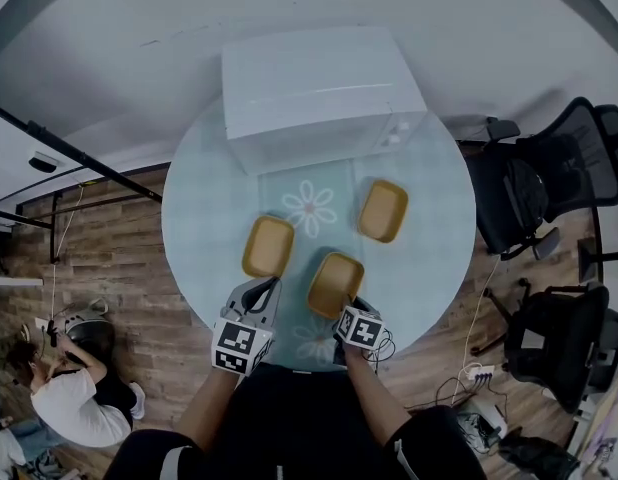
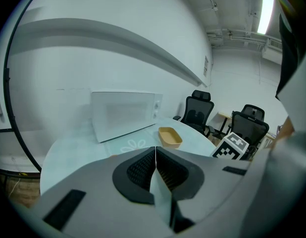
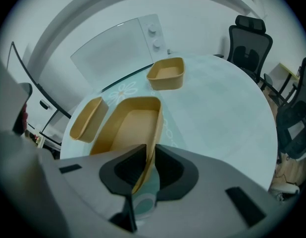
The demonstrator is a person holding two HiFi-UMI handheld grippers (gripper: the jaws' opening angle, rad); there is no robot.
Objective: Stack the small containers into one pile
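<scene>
Quick progress report: nothing is stacked yet. All three shallow tan plastic containers with rounded corners sit apart from each other on the round pale glass table [image 1: 429,258]. The near tan container [image 1: 335,284] is right in front of me. The left tan container [image 1: 268,246] is just beside it to the left. The far tan container [image 1: 383,210] is out to the right, near the white boxy microwave [image 1: 319,88] at the far edge.

My right gripper [image 3: 145,165] is clamped on the near end wall of the near tan container. Its own view shows the rim pinched between the two pads, one inside the tub and one outside. I can't tell whether the tub is off the table or just resting there. My left gripper [image 2: 155,157] is closed up with nothing in it, pads pressed together, sitting at the near edge by the left tan container.

What's left, as I see it: pretty much everything. The held one has to go into one of the others, then the third has to join that pile. So that's two nestings to go and zero done.
</scene>
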